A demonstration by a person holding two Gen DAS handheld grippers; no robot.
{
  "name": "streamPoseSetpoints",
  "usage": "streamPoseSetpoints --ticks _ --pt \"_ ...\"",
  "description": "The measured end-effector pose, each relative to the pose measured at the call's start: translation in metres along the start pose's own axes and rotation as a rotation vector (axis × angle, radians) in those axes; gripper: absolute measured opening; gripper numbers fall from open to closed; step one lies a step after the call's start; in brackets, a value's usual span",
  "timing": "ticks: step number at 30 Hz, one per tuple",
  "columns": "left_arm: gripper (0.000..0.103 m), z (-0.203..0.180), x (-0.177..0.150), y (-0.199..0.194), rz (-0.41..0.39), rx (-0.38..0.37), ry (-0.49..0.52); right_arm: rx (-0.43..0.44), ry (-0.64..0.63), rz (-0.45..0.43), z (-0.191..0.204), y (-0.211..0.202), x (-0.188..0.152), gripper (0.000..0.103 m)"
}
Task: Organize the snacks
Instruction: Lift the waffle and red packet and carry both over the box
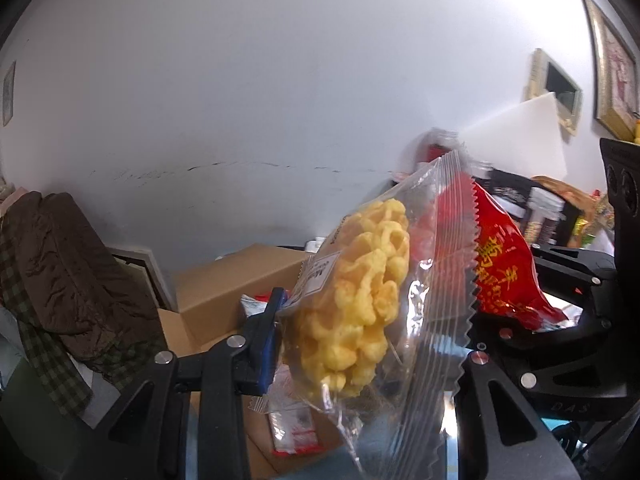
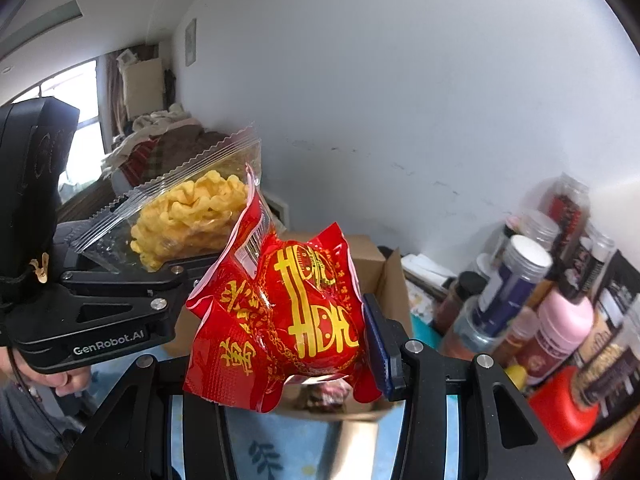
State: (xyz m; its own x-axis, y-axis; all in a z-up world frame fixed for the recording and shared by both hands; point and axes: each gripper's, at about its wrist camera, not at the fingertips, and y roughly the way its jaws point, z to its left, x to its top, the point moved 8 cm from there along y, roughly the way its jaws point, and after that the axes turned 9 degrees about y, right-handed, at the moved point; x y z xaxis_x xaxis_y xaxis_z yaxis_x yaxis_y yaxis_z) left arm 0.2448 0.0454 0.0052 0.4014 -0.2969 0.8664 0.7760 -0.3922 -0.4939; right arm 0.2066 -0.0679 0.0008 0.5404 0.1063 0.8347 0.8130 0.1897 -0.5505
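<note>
My left gripper (image 1: 360,344) is shut on a clear bag of yellow ring-shaped puffs (image 1: 360,288), held up in the air; only its left blue pad shows, the right finger is behind the bag. My right gripper (image 2: 288,344) is shut on a red foil snack packet with yellow characters (image 2: 288,312), also raised. In the right wrist view the puff bag (image 2: 188,216) and the left gripper sit just to the left of the red packet. The left wrist view shows the red packet (image 1: 504,264) close on the right. A hand (image 2: 60,384) holds the left gripper's handle.
An open cardboard box (image 1: 224,292) lies below, with red-and-white packets (image 1: 292,432) inside it; the same box (image 2: 384,280) shows behind the red packet. Several bottles and jars (image 2: 552,300) crowd the right side. Dark clothing (image 1: 68,280) is piled at left. A white wall is ahead.
</note>
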Motion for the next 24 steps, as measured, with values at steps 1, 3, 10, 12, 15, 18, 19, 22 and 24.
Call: streamPoseSetpoints --ticks 1,3,10,12,15,18,19,22,24 --pt "0.035 0.005 -0.001 0.005 0.006 0.008 -0.001 0.000 0.001 0.007 0.001 0.008 0.001 0.045" --pt "0.035 0.014 -0.003 0.016 0.021 0.023 0.000 0.000 -0.001 0.021 0.002 0.024 0.002 0.045" --pt "0.035 0.038 -0.022 0.054 0.098 0.064 0.006 -0.007 -0.012 0.068 0.004 0.066 0.001 0.045" --pt "0.035 0.044 -0.029 0.065 0.122 0.068 0.003 -0.011 -0.015 0.079 0.004 0.077 0.000 0.045" --pt "0.035 0.049 -0.036 0.076 0.153 0.073 0.002 -0.009 -0.005 0.098 0.001 0.091 -0.002 0.045" --pt "0.035 0.054 -0.045 0.088 0.187 0.076 0.004 -0.012 -0.002 0.114 -0.001 0.103 -0.004 0.045" --pt "0.035 0.055 -0.048 0.092 0.200 0.076 0.005 -0.013 -0.002 0.119 -0.001 0.106 -0.005 0.045" --pt "0.035 0.058 -0.057 0.102 0.241 0.081 0.013 -0.018 -0.002 0.141 -0.003 0.117 -0.010 0.045" --pt "0.035 0.058 -0.062 0.109 0.270 0.084 0.024 -0.021 -0.002 0.154 -0.002 0.121 -0.014 0.045"
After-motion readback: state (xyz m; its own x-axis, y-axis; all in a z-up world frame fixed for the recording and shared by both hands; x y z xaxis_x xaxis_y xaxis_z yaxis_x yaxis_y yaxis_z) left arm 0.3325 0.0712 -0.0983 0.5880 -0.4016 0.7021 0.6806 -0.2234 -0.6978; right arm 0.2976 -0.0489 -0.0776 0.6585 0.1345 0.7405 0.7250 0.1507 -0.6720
